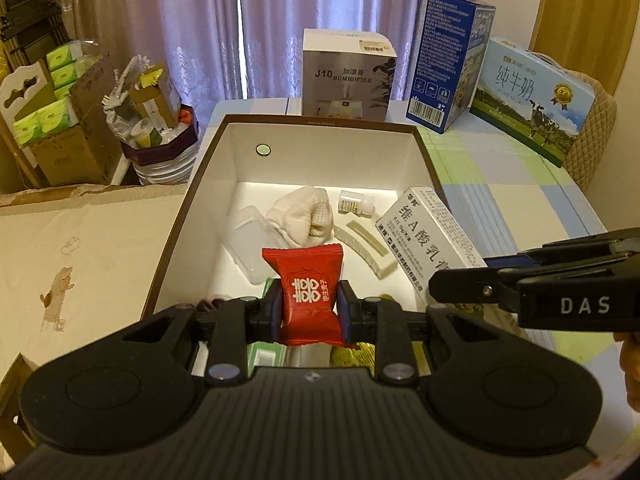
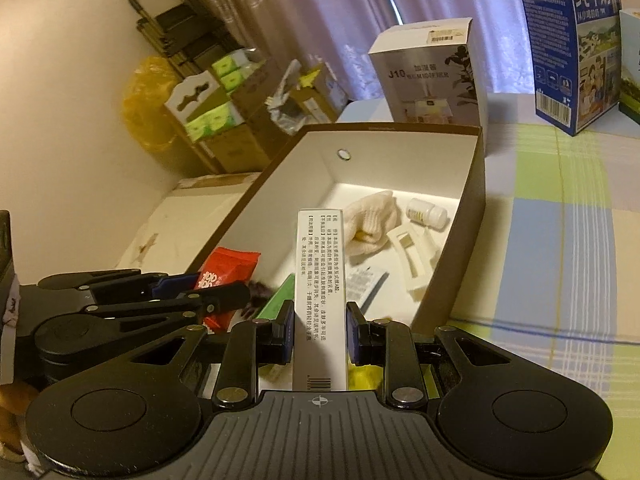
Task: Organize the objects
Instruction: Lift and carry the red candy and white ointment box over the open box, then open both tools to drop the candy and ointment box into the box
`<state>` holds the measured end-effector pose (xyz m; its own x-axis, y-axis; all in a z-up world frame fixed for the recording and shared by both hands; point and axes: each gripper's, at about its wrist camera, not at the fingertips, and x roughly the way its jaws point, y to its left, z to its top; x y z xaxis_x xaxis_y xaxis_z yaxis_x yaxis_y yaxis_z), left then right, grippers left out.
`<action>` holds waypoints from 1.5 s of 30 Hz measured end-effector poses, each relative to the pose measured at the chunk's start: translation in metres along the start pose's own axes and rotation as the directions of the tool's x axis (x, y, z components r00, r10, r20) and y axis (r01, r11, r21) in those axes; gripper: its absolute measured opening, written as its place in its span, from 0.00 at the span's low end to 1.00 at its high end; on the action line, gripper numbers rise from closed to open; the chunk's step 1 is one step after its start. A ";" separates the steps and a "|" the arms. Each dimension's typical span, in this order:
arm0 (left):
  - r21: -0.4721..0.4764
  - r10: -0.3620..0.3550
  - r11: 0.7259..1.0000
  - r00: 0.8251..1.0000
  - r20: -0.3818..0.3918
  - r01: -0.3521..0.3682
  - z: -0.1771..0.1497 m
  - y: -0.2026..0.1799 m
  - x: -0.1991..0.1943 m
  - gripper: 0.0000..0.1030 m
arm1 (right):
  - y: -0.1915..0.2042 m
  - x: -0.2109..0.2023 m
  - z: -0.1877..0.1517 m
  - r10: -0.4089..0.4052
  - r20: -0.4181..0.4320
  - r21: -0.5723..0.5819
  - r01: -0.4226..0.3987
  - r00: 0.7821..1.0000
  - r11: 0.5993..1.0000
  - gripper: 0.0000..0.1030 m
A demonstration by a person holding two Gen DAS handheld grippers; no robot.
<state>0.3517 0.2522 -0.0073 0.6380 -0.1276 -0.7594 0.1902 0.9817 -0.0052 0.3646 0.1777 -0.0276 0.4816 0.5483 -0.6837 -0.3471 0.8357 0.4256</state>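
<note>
An open brown box with a white inside stands on the table. In it lie a cream sock, a small white bottle, a cream hair clip and a clear plastic case. My left gripper is shut on a red candy packet above the box's near end. My right gripper is shut on a white ointment carton, held over the box's near right side.
A humidifier box and two milk cartons stand behind the box on the checked tablecloth. Cardboard boxes with green tissue packs sit on the floor at left. A green packet lies at the box's near end.
</note>
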 end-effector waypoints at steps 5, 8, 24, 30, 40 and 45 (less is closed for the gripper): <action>0.016 -0.010 1.000 1.000 -0.022 0.010 0.013 0.009 0.024 0.22 | -0.002 0.023 0.016 -0.050 -0.002 0.009 0.050 0.999 0.999 0.22; 0.017 -0.021 1.000 0.999 -0.033 0.021 0.019 0.014 0.037 0.22 | -0.003 0.036 0.023 -0.074 -0.009 0.018 0.074 0.997 0.997 0.22; 0.029 -0.047 0.998 0.996 -0.069 0.049 0.036 0.034 0.078 0.22 | -0.019 0.083 0.046 -0.149 -0.014 0.074 0.149 0.989 0.986 0.22; 0.028 -0.056 0.998 0.996 -0.075 0.059 0.036 0.037 0.084 0.22 | -0.021 0.087 0.054 -0.158 -0.004 0.068 0.158 0.987 0.985 0.32; 0.029 -0.063 0.997 0.995 -0.075 0.066 0.037 0.037 0.087 0.22 | -0.018 0.079 0.049 -0.203 -0.005 0.008 0.203 0.979 0.979 0.34; 0.040 -0.094 0.995 0.995 -0.028 0.095 0.042 0.032 0.084 0.36 | -0.014 0.074 0.048 -0.243 0.007 -0.025 0.243 0.970 0.970 0.36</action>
<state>0.4431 0.2671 -0.0438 0.5960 -0.2151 -0.7736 0.2797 0.9587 -0.0511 0.4438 0.2079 -0.0562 0.5570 0.3286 -0.7628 -0.2393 0.9430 0.2315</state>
